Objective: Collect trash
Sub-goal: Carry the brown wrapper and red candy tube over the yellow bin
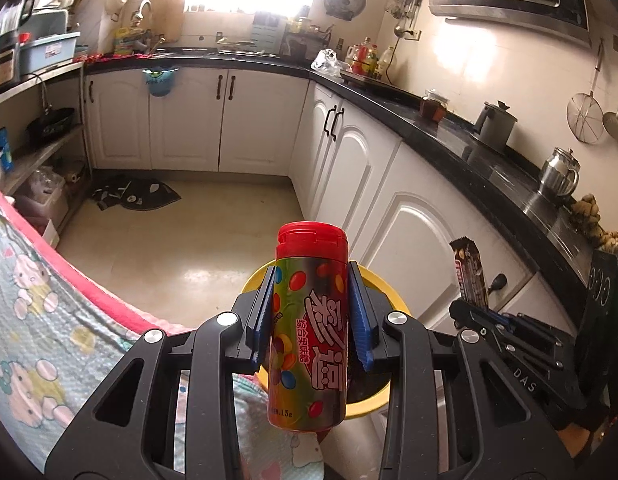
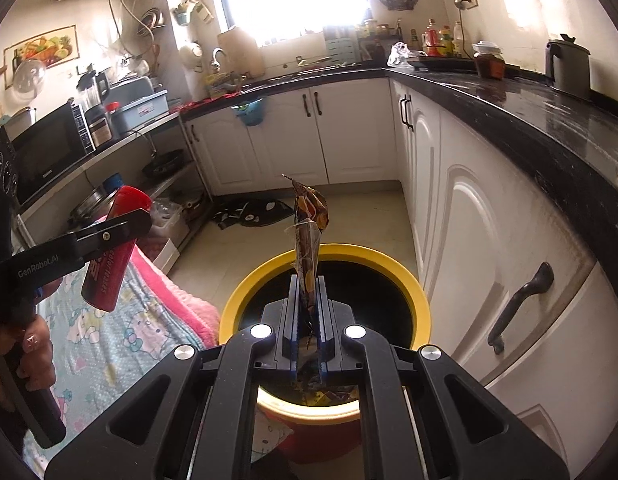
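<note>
1. One candy bottle (image 1: 309, 328), red-capped, stands upright between the blue pads of the left tongs (image 1: 313, 312), which clench it partway closed.
2. One crumpled snack wrapper (image 2: 309, 240) sticks up from the right tongs (image 2: 309, 320), pinched nearly shut on it.
3. One yellow-rimmed bin (image 2: 389, 268) sits just beneath both.
4. A cartoon-print blanket (image 2: 121, 340) lies left of the bin; white cabinets (image 2: 489, 240) under a black worktop (image 2: 549, 120) stand right.
5. Farther off, a dark mat (image 2: 253, 212) lies on the floor.

Candy bottle (image 1: 309, 332): glossy printed wrap, smooth red plastic cap. Snack wrapper (image 2: 309, 236): crinkled shiny foil. Bin rim (image 2: 329, 254): smooth yellow plastic. Bench (image 1: 449, 136): polished black stone. Blanket (image 1: 41, 300): soft printed cloth. Kettle (image 1: 559, 172): bright metal.
</note>
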Available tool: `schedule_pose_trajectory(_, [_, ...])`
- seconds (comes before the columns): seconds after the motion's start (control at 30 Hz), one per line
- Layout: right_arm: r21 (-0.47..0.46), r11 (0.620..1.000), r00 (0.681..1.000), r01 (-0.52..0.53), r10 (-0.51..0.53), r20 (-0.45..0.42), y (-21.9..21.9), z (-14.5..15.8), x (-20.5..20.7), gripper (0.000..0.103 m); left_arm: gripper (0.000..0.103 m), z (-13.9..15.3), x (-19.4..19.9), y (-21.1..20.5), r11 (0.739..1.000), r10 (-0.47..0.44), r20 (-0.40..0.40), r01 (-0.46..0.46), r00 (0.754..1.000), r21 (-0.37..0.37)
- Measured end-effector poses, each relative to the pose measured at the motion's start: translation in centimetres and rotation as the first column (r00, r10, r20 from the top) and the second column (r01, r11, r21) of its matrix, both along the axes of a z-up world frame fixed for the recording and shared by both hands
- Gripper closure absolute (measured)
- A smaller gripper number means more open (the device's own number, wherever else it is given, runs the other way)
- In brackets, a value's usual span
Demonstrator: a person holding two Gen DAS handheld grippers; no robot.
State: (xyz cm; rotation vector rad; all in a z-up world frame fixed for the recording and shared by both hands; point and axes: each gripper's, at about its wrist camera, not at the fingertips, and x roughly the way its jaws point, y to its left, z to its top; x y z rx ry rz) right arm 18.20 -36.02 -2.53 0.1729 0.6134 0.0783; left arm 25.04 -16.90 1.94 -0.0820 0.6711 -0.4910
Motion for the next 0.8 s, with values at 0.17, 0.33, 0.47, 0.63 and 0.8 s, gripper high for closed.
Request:
schedule_pose_trajectory(0.17, [-0.005,1.0,1.0,0.008,-0.008,-0.005,-0.2,-0.8,0.4,0.096,0.076,-0.9,0.2,-0.4,1.0,-0.001,0.002,0.001,1.0,0.008])
schedule_pose_trajectory(0.33, [0.0,1.0,1.0,0.001,-0.001,-0.028,-0.3,-2.0,1.4,0.096,0.076,-2.2,0.8,-0.9,1.0,-0.002,-0.013,0.002,1.0,0.005])
schedule_pose_trajectory(0.47, [0.0,1.0,0.998,-0.009,0.009,-0.058,-0.2,-3.1,2.5,0.096,0.076,-3.2,1.5,-1.4,1.0,-0.007,-0.027,0.007,1.0,0.006])
schedule_pose_trajectory(0.63, [-0.003,1.0,0.995,-0.021,0.021,-0.101,0.2,-5.0,3.7,0.096,0.076,-4.7,2.3,-2.1,1.0,-0.02,-0.059,0.02,0.998,0.009])
schedule_pose_trajectory(0.8, [0.002,1.0,0.989,-0.027,0.027,-0.147,0.3,-6.9,5.1,0.096,0.076,-6.8,3.3,-2.7,0.999,-0.036,-0.12,0.036,0.992,0.002])
